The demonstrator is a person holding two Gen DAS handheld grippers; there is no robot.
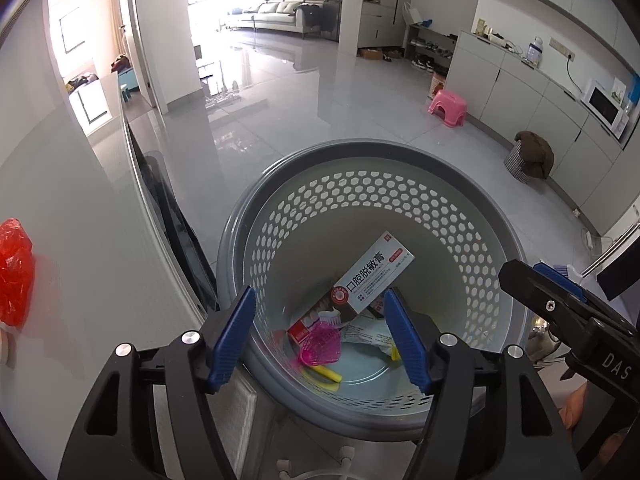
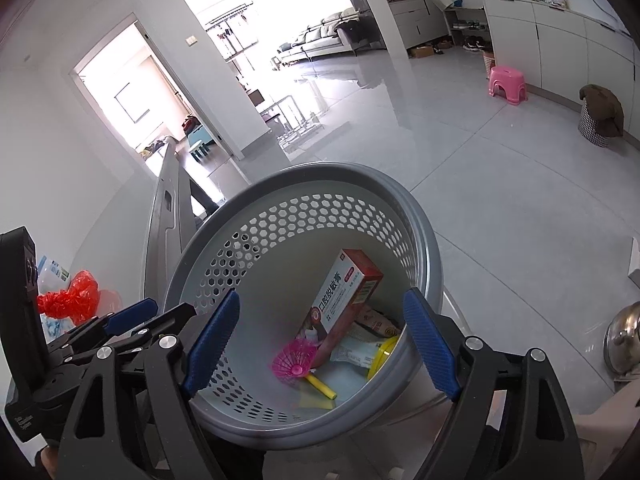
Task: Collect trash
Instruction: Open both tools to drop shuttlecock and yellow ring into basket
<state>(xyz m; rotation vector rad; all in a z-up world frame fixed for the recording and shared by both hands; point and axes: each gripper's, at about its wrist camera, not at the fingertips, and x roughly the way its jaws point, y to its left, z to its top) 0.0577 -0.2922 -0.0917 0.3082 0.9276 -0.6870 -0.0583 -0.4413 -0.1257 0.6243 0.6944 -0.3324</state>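
You hover both grippers over bin (image 1: 372, 280): left gripper (image 1: 320, 336) jaws apart, empty; right gripper (image 2: 320, 344) jaws wide, empty. Box (image 1: 372, 280), pink cup (image 1: 320, 344) lie inside bin. Drop step looks finished. Next: red bag (image 1: 14, 272) on table at left, reach with left, clamp gently

The bin (image 2: 416, 216) stands on the floor, just right of the bench (image 1: 100, 240). In the bin a box (image 2: 344, 300) leans on the wall, a shuttlecock (image 2: 294, 360) before it. A crumpled bag (image 2: 70, 298) lies on the bench, left of the bin.
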